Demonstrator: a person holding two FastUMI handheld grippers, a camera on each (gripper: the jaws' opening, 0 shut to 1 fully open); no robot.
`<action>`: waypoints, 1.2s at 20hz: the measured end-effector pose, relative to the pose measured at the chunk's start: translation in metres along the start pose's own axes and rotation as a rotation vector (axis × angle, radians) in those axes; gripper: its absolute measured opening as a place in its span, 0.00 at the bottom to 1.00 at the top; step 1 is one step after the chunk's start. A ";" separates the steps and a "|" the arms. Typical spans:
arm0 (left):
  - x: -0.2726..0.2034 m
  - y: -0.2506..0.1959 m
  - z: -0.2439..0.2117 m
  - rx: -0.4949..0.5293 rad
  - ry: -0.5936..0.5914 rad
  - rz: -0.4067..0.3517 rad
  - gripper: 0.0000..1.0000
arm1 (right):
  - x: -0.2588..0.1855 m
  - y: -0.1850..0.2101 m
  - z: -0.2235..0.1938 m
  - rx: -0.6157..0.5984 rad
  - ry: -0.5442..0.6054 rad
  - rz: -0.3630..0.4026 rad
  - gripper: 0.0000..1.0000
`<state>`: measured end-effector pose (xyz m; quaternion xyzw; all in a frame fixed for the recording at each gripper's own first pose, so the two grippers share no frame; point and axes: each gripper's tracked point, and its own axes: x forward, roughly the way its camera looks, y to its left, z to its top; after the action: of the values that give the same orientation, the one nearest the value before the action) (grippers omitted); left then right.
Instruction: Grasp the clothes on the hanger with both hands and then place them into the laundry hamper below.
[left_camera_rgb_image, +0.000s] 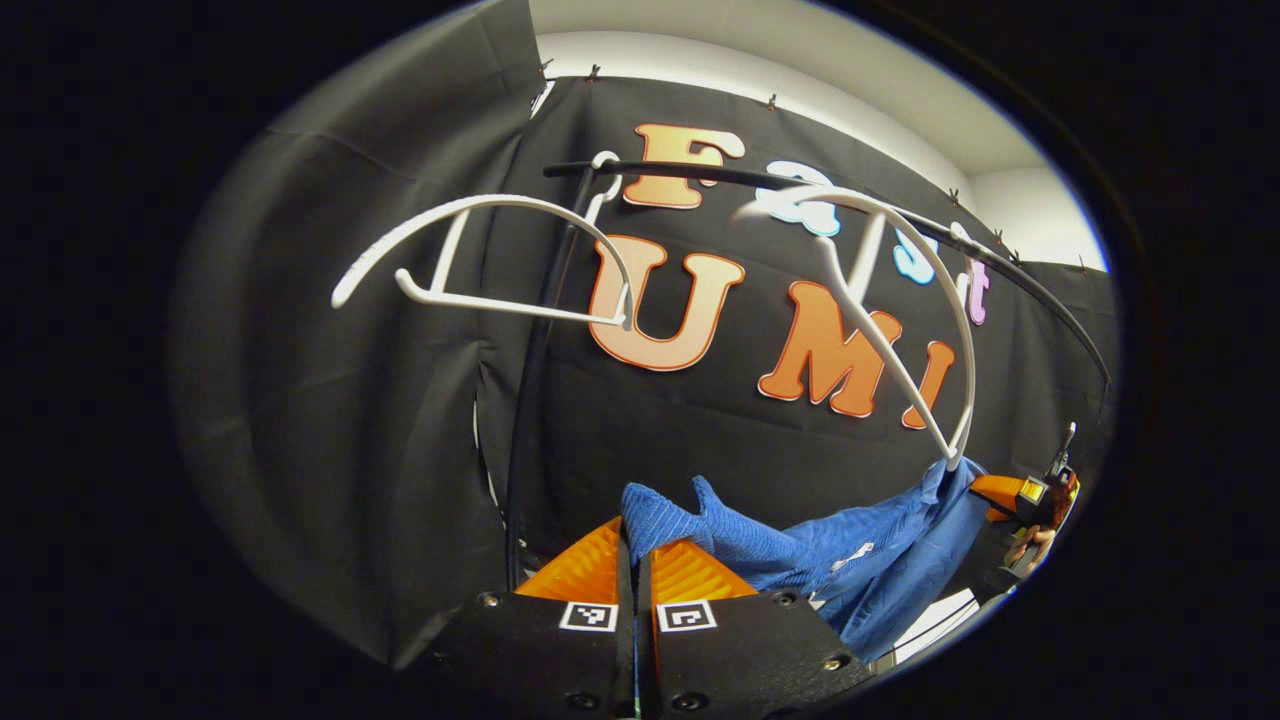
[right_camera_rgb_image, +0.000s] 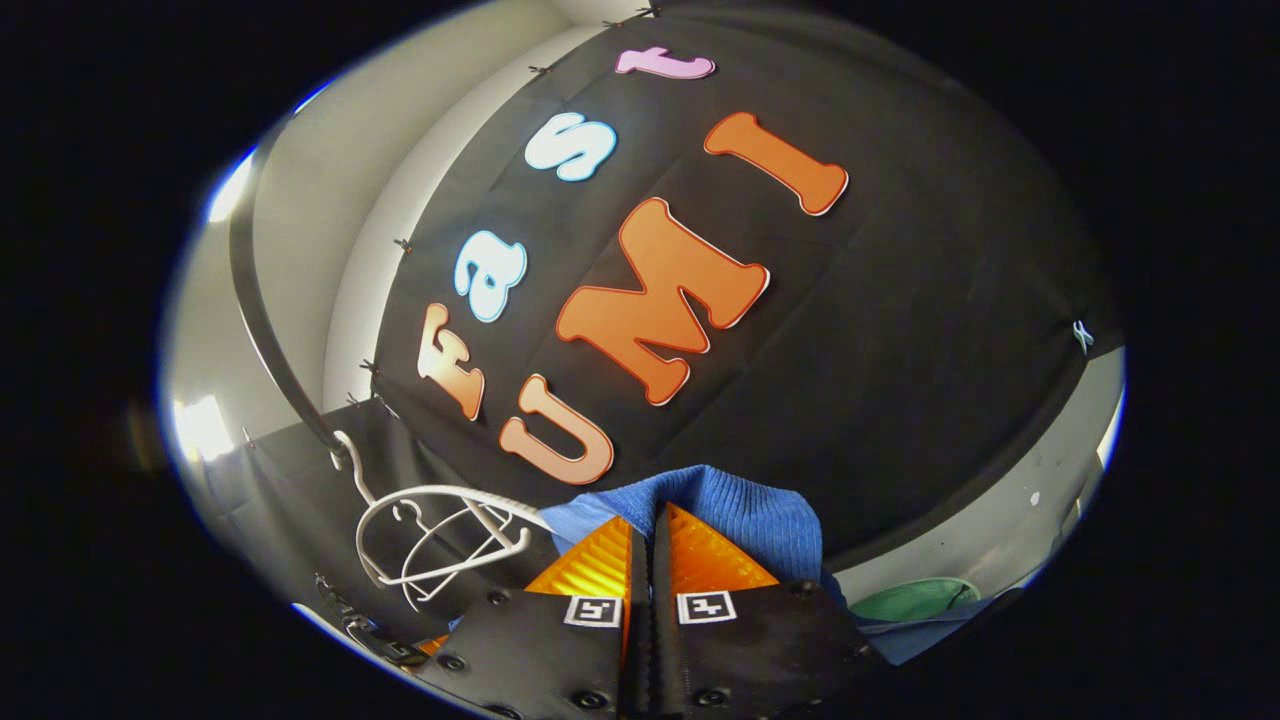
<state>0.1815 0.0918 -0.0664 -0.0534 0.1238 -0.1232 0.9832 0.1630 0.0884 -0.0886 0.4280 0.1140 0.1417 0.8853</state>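
Left claw (left_camera_rgb_image: 634, 545): fingers pressed together, pinching a fold of the blue garment (left_camera_rgb_image: 850, 570). The cloth bunches at the fingertips and stretches away to the right, sagging between the two claws. In the left gripper view the right claw (left_camera_rgb_image: 1030, 497) appears at the far right edge, at the other end of the garment, with a hand (left_camera_rgb_image: 1030, 548) just below it.

Right claw (right_camera_rgb_image: 650, 555): fingers pressed together, pinching the garment (right_camera_rgb_image: 740, 510); ribbed blue cloth rises above and to both sides of the fingertips.

Two white hangers (left_camera_rgb_image: 500, 255) hang bare on the black rail (left_camera_rgb_image: 760, 185). The left one sits near level; the right hanger (left_camera_rgb_image: 900, 320) is tilted steeply, its lower tip touching or just beside the garment's upper edge; contact cannot be confirmed. The garment lies below both hangers and is not draped on either.

In the right gripper view the hangers (right_camera_rgb_image: 440, 545) hang at lower left, beside the cloth. A green rim (right_camera_rgb_image: 915, 600), possibly the hamper, shows at lower right, below the garment; its identity is uncertain.
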 end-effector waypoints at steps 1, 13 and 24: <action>0.000 -0.005 -0.003 0.004 0.005 -0.008 0.01 | -0.001 -0.002 -0.004 -0.008 0.008 -0.008 0.07; 0.012 -0.094 -0.042 0.030 0.079 -0.155 0.01 | -0.013 -0.001 -0.063 -0.141 0.127 -0.041 0.07; 0.034 -0.164 -0.103 0.048 0.201 -0.260 0.01 | -0.013 -0.020 -0.122 -0.245 0.244 -0.111 0.07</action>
<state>0.1495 -0.0828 -0.1508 -0.0328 0.2107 -0.2571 0.9426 0.1150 0.1603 -0.1776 0.2895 0.2259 0.1565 0.9169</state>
